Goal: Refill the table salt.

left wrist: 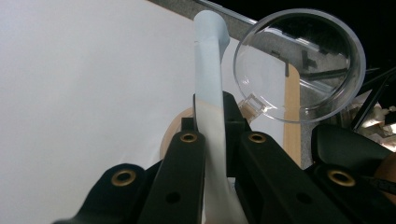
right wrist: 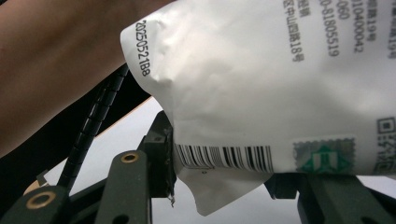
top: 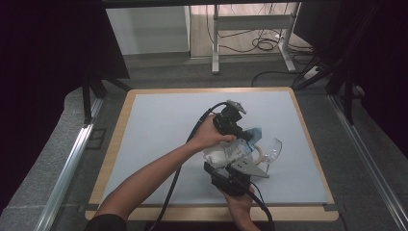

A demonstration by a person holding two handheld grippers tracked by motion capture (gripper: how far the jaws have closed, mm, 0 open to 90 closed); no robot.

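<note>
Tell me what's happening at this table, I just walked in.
A person holds a white printed pouch above the table with two tools. The left hand-held gripper pinches one edge of it, the right hand-held gripper clamps its barcode edge. A clear plastic cup lies just beyond.

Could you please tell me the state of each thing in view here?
Left tool: shut on the pouch's pale blue edge.
Right tool: shut on the pouch's barcode end.
Pouch: held off the table, crumpled.
Clear lid: tipped on edge, beside a wooden ring.
</note>
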